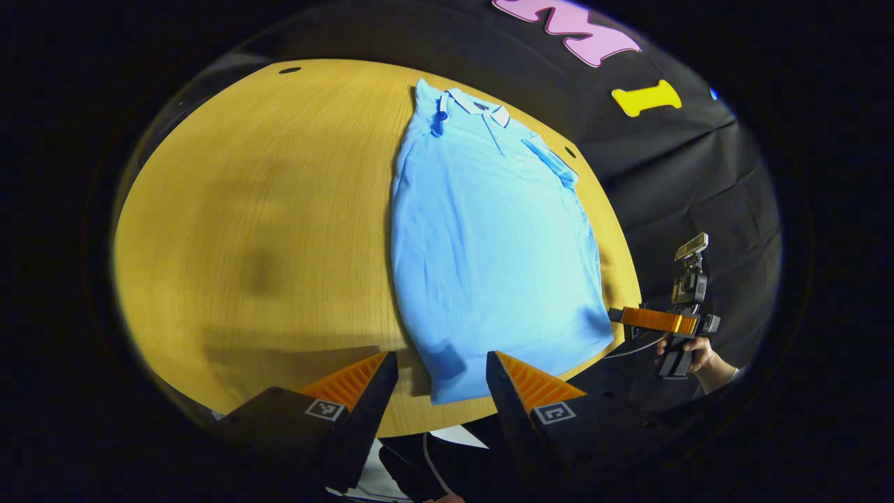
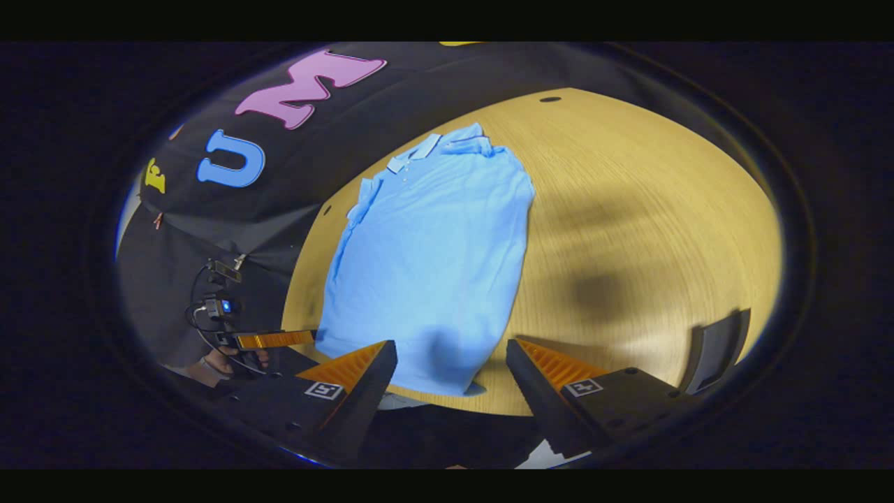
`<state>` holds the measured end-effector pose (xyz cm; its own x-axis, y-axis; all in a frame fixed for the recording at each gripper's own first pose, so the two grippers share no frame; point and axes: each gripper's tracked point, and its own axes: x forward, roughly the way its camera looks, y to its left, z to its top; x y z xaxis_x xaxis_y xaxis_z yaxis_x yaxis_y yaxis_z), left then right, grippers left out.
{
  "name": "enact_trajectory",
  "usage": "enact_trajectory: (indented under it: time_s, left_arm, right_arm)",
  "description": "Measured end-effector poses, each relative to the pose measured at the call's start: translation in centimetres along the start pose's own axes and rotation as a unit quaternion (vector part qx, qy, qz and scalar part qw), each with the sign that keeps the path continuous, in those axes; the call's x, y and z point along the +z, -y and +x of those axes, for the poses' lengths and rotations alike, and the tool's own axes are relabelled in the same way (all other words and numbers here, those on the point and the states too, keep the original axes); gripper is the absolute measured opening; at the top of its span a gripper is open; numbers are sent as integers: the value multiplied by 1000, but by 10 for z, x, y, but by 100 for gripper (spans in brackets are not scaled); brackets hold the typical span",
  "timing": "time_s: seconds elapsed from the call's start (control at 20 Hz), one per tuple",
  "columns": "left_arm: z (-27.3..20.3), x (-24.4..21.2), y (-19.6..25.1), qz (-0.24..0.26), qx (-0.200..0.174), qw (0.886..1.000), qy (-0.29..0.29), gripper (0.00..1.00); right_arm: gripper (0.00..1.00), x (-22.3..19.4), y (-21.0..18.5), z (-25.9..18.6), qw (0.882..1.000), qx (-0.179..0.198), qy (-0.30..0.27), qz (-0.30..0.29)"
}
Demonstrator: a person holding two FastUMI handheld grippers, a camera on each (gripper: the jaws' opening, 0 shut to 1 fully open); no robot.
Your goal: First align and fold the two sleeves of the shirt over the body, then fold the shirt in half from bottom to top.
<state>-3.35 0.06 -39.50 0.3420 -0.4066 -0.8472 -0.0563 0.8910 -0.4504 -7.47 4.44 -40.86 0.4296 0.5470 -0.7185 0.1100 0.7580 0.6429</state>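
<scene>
A light blue polo shirt (image 1: 489, 244) lies flat on the wooden table (image 1: 265, 209), collar (image 1: 475, 105) at the far end. Both short sleeves are tucked in over the body by the shoulders. In the left gripper view, my left gripper (image 1: 441, 360) is open at the near edge, its fingers straddling the hem's left corner. My right gripper (image 1: 653, 319), held by a hand (image 1: 702, 360), sits at the hem's right corner. In the right gripper view, the right gripper (image 2: 450, 346) is open over the hem of the shirt (image 2: 426, 258), and the left gripper (image 2: 272, 340) is off to the left.
The table's near edge runs just under both grippers. Small round holes (image 1: 289, 70) (image 2: 550, 99) mark the tabletop's far side. A dark flat object (image 2: 712, 353) stands at the table edge on the right of the right gripper view. Bare wood lies beside the shirt.
</scene>
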Motion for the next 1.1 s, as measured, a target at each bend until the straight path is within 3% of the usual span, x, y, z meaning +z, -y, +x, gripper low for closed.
enact_trajectory:
  time_s: [0.1, 0.15, 0.25, 0.4, 0.65, 0.7, 0.75, 0.8, 0.85, 0.9, 0.95, 1.05, 1.1]
  left_arm:
    - [5, -7, 1, -15, -9, 1000, -10, 83]
    - [6, -7, 4, -24, -19, 1000, -9, 83]
    - [12, -5, 10, -49, -38, 998, -9, 82]
    - [15, -13, 20, -87, -64, 994, -27, 80]
    - [22, -13, 29, -107, -75, 991, -36, 78]
    - [28, -11, 32, -111, -76, 990, -39, 77]
    - [32, -7, 32, -114, -69, 990, -37, 76]
    - [36, -9, 25, -111, -53, 992, -40, 75]
    - [39, -14, 20, -107, -42, 992, -47, 67]
    - [39, -17, 24, -109, -49, 991, -52, 46]
    - [41, -15, 27, -113, -55, 991, -53, 25]
    - [42, -13, 29, -107, -64, 991, -44, 14]
    - [41, -12, 29, -93, -66, 993, -42, 8]
  right_arm:
    - [98, -9, -10, -1, 999, 23, -7, 23]
    - [92, -12, -13, -1, 999, 31, -6, 37]
    - [100, -17, -21, 3, 996, 50, -12, 68]
    - [95, -26, -28, 8, 991, 70, -25, 113]
    - [91, -28, -29, 21, 972, 81, -41, 217]
    - [72, -27, -23, 24, 969, 76, -35, 232]
    - [65, -25, -21, 25, 966, 75, -30, 244]
    - [48, -25, -15, 28, 965, 68, -27, 251]
    - [45, -26, -11, 32, 966, 59, -24, 251]
    - [17, -27, -7, 35, 966, 55, -22, 253]
    - [10, -25, -8, 33, 964, 58, -22, 258]
    - [11, -19, -12, 50, 963, 60, -8, 264]
    - [6, -21, -10, 45, 964, 62, -9, 258]
